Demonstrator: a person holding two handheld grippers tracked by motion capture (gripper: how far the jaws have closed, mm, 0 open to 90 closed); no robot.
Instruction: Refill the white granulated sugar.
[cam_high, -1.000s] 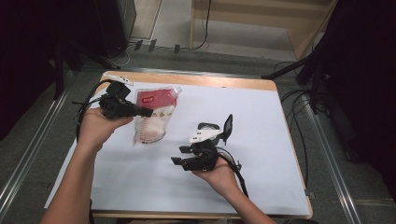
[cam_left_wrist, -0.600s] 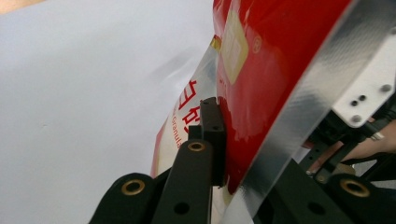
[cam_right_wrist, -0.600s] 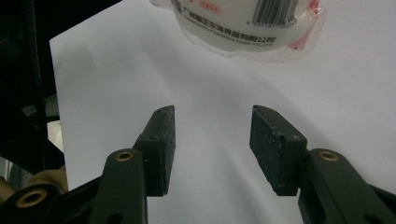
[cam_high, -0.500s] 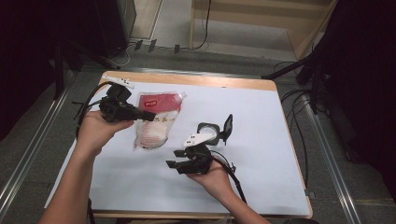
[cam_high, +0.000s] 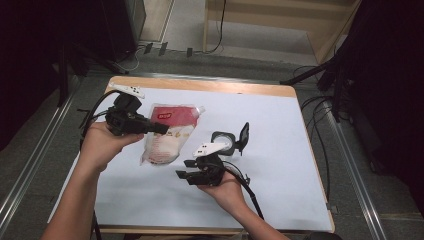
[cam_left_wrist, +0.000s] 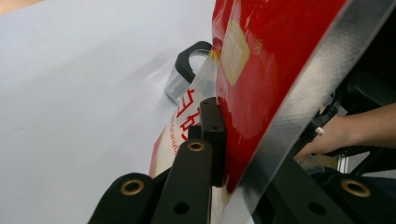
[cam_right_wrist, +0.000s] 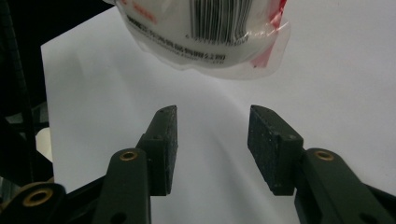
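A pouch (cam_high: 166, 136) with a red top and a clear lower half full of white granules hangs tilted over the white sheet. My left gripper (cam_high: 159, 129) is shut on the pouch's red upper edge (cam_left_wrist: 261, 84), with the sealed silver rim running past the jaws. My right gripper (cam_high: 181, 175) is open just below and right of the pouch's bottom end, pointing left. In the right gripper view the pouch's barcoded bottom (cam_right_wrist: 205, 32) hangs ahead of the open gripper (cam_right_wrist: 212, 140), apart from it.
A small clear jar (cam_high: 222, 141) with a black flip lid (cam_high: 244, 136) stands open behind my right hand; the jar (cam_left_wrist: 187, 70) is also in the left gripper view. A white sheet (cam_high: 280, 150) covers the wooden table (cam_high: 210, 86). Cables lie on the floor at the right.
The left gripper has drawn the pouch a little toward the person. The right gripper has moved left and nearer, closing in under the pouch's lower end.
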